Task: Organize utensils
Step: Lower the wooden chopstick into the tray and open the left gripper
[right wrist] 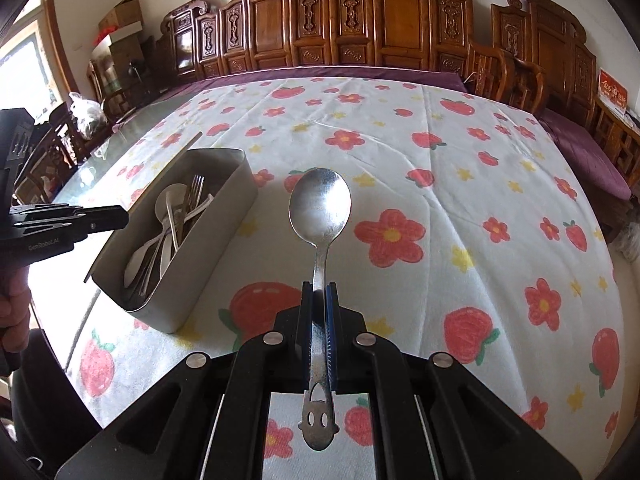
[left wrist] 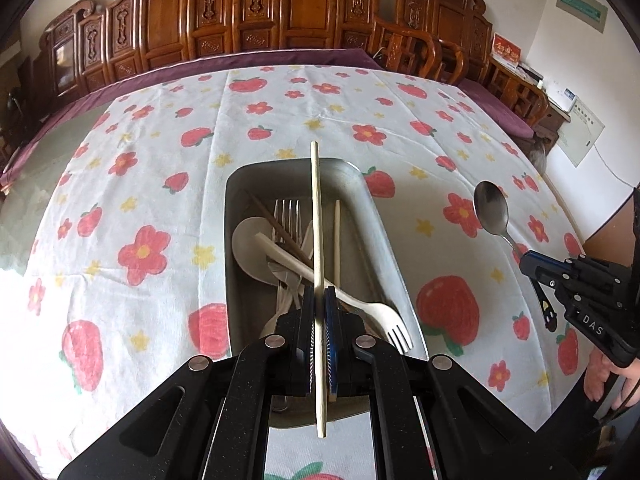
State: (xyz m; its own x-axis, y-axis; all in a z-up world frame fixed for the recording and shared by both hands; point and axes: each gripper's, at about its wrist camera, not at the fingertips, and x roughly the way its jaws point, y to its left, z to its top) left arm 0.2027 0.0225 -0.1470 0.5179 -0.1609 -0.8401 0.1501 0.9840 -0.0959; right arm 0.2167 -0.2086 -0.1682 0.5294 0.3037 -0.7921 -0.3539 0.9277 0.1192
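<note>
- Metal spoon (right wrist: 320, 208): stiff, slick, light; pinched mid-handle by the right gripper (right wrist: 319, 292), above the tablecloth's (right wrist: 440, 160) middle.
- Pale chopstick (left wrist: 318, 220): light, rigid; clamped low by the left gripper (left wrist: 319, 300) over the metal tray (left wrist: 400, 280).

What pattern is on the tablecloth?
White tablecloth with red flowers, strawberries and small yellow stars, clearest in the right wrist view.
</note>
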